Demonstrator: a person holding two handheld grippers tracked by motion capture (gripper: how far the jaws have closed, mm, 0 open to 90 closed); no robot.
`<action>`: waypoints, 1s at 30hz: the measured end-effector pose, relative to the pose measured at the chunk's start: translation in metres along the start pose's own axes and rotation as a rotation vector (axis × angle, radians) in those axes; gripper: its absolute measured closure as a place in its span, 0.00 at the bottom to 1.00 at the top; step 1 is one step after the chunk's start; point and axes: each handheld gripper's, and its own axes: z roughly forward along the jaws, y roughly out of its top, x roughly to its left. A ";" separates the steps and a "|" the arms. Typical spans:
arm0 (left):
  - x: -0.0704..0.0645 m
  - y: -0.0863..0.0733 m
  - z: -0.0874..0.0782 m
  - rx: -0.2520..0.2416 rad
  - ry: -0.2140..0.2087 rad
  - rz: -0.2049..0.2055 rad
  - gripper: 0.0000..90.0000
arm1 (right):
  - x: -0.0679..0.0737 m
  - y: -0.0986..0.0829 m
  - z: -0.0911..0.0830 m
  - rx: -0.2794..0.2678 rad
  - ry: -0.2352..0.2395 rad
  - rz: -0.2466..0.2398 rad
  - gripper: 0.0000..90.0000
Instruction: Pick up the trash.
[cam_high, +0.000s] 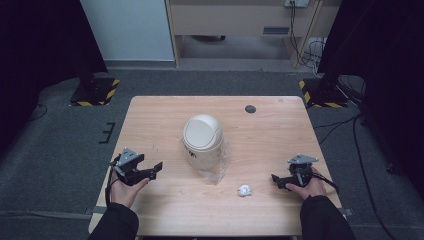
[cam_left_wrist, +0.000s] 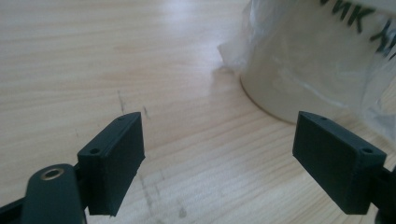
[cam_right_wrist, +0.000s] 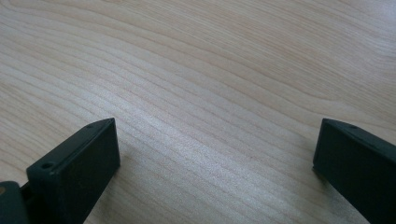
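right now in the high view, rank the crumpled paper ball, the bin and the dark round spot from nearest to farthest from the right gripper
1. Crumpled paper ball, just left of the right gripper.
2. Bin, mid-table, with clear plastic around its base.
3. Dark round spot, near the table's far edge.

High overhead, two close tabletop (cam_high: 165, 200) views

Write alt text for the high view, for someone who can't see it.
A person's hands hold the left gripper and right gripper, both open, on a wooden table. Between them stand a cream swing-lid bin and a crumpled paper ball.
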 end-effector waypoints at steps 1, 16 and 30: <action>-0.002 0.003 -0.003 -0.027 -0.007 -0.011 0.19 | 0.000 0.000 0.000 0.000 0.000 0.000 0.01; -0.020 0.034 -0.013 -0.178 -0.047 -0.005 0.20 | 0.000 0.000 0.000 0.000 -0.002 0.000 0.01; -0.036 0.053 0.002 -0.203 -0.088 0.014 0.19 | 0.000 0.000 0.000 0.000 -0.002 0.000 0.01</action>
